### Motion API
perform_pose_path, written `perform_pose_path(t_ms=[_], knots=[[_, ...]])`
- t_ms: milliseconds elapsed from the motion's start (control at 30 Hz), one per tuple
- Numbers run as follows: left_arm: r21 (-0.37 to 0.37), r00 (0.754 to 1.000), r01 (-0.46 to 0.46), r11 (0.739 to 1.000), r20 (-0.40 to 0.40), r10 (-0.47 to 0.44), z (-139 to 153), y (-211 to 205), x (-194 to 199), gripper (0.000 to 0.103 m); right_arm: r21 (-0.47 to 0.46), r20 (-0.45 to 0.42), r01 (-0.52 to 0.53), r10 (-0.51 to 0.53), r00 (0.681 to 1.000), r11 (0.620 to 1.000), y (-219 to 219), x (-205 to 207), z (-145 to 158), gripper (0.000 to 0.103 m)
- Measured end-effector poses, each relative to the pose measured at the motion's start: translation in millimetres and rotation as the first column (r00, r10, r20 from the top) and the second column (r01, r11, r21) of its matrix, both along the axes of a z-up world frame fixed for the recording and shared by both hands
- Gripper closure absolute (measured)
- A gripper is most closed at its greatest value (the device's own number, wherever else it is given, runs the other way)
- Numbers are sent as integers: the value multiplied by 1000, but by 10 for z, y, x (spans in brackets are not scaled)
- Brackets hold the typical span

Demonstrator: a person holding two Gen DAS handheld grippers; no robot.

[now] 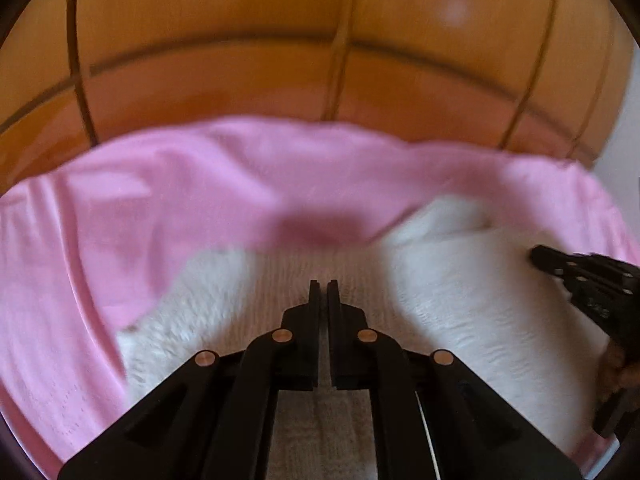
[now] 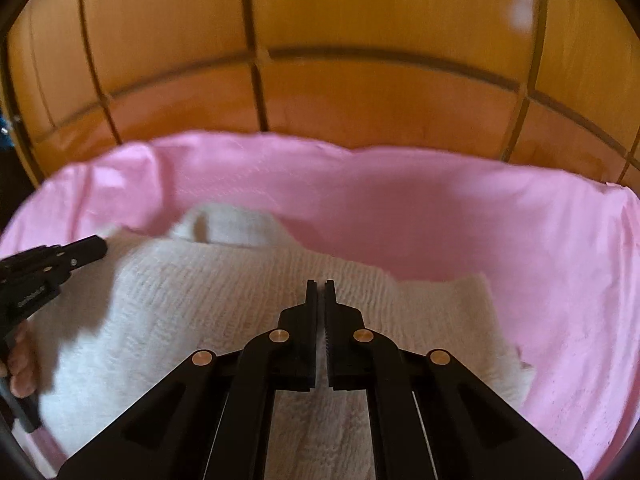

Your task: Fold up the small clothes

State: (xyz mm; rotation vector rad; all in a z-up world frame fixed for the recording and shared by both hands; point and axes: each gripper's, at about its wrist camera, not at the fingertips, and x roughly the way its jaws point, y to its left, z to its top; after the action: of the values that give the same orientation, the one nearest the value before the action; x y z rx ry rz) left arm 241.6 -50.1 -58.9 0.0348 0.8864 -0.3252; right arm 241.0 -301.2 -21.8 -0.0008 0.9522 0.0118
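Observation:
A small white knitted garment (image 1: 460,280) lies on a pink sheet (image 1: 200,184); it also shows in the right wrist view (image 2: 208,292) on the same sheet (image 2: 480,220). My left gripper (image 1: 324,286) hovers over the garment's middle, jaws nearly together with a thin gap and nothing between them. My right gripper (image 2: 319,286) is over the garment's right half, jaws also nearly together and empty. Each gripper shows in the other's view, the right one (image 1: 538,256) at the garment's right side, the left one (image 2: 100,246) at its left side.
The pink sheet covers a bed. Behind it stands an orange wooden panelled headboard (image 1: 360,40), which also shows in the right wrist view (image 2: 360,60). A white wall strip (image 1: 624,120) shows at the far right.

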Motion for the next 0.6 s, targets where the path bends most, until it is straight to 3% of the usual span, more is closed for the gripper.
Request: perform_pose_path(t_ms=[100, 267, 333, 367, 433, 600], knots=[[11, 1000, -19, 1000, -20, 19, -201, 28, 22, 97, -30, -32, 11, -12, 999, 1000, 33, 37, -284, 101], [-46, 998, -56, 997, -32, 54, -29, 226, -64, 88, 18, -20, 24, -23, 1000, 1000, -32, 16, -278, 97], [-88, 995, -94, 992, -25, 92, 75, 422, -183, 81, 49, -15, 29, -28, 999, 998, -64, -37, -219, 86], [-109, 994, -105, 989, -22, 103, 117, 507, -237, 80, 64, -4, 37, -37, 999, 997, -102, -118, -144, 71], [-147, 993, -121, 982, -5, 121, 227, 728, -428, 79, 70, 36, 42, -45, 998, 997, -107, -284, 15, 51], [-165, 994, -99, 981, 28, 105, 318, 947, -943, 78, 148, 89, -105, 92, 992, 983, 169, -832, 364, 51]])
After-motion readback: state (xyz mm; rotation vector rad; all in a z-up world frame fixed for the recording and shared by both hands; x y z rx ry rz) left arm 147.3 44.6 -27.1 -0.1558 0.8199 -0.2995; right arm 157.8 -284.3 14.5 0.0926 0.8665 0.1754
